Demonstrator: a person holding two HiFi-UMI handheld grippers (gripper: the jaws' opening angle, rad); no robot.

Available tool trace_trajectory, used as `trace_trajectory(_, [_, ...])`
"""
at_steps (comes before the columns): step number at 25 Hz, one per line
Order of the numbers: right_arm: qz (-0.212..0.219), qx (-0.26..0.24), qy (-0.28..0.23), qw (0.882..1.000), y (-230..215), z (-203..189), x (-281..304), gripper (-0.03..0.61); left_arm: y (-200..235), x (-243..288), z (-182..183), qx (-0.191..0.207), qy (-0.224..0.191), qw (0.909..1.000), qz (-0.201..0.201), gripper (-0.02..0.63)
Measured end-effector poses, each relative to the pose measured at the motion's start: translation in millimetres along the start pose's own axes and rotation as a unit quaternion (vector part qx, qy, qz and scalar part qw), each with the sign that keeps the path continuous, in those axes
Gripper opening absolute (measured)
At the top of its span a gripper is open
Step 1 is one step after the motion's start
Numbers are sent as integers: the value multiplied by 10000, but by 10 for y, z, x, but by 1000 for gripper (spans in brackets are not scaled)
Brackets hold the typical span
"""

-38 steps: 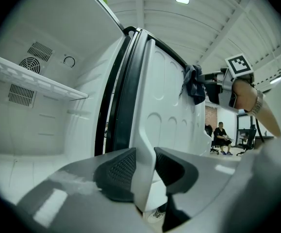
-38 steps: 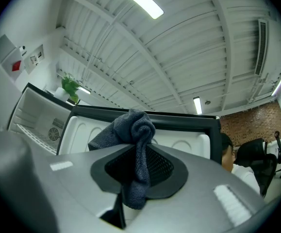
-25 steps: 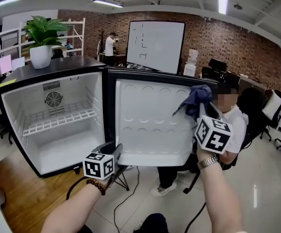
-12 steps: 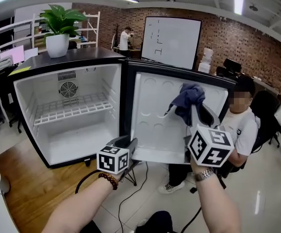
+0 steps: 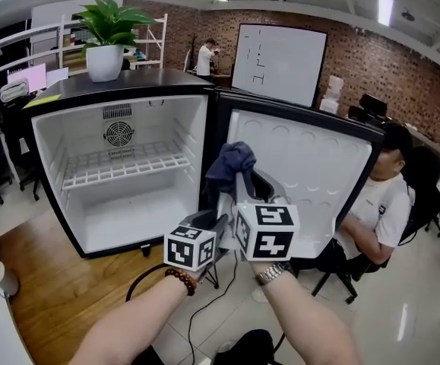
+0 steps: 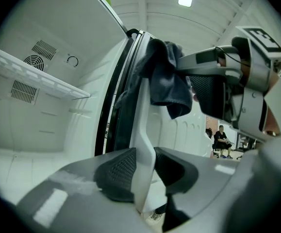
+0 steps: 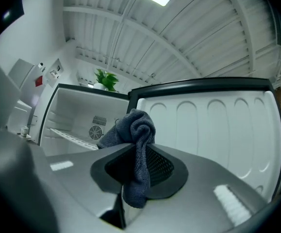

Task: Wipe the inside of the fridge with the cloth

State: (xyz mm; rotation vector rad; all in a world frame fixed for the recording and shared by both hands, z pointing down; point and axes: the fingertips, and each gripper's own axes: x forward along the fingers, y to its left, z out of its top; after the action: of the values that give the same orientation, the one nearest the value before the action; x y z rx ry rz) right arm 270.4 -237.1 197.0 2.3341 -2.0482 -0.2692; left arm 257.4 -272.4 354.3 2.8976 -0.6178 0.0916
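Observation:
The small black fridge (image 5: 121,90) stands open, its white inside (image 5: 128,204) lit and its door (image 5: 318,173) swung out to the right. My left gripper (image 5: 218,220) is shut on the door's lower white edge (image 6: 142,130), which sits between the pads in the left gripper view. A dark blue cloth (image 5: 231,162) is bunched in my right gripper (image 5: 242,185), which is shut on it just above the left one, in front of the hinge side. In the right gripper view the cloth (image 7: 138,144) hangs between the jaws, with the fridge's inside (image 7: 77,125) beyond.
A wire shelf (image 5: 125,169) crosses the fridge's inside below a round fan grille (image 5: 118,134). A potted plant (image 5: 107,48) stands on top. A person (image 5: 379,204) sits behind the door at the right. A black cable (image 5: 197,310) lies on the floor.
My right gripper has carried the cloth left and a little down, from the door's upper right to the hinge side. The left gripper has kept its hold on the door.

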Motion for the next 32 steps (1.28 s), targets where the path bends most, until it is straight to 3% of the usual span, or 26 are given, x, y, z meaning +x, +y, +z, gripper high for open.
trace_trajectory(7, [-191, -81, 188, 9996, 38, -150, 215, 61, 10, 6, 0, -43, -85, 9999, -30, 123])
trace_trajectory(19, [-596, 73, 223, 9979, -371, -300, 82, 61, 20, 0, -3, -31, -93, 9999, -68, 123])
trace_trajectory(32, [-1208, 193, 294, 9920, -1108, -419, -326, 60, 25, -6, 3, -26, -76, 10000, -18, 121])
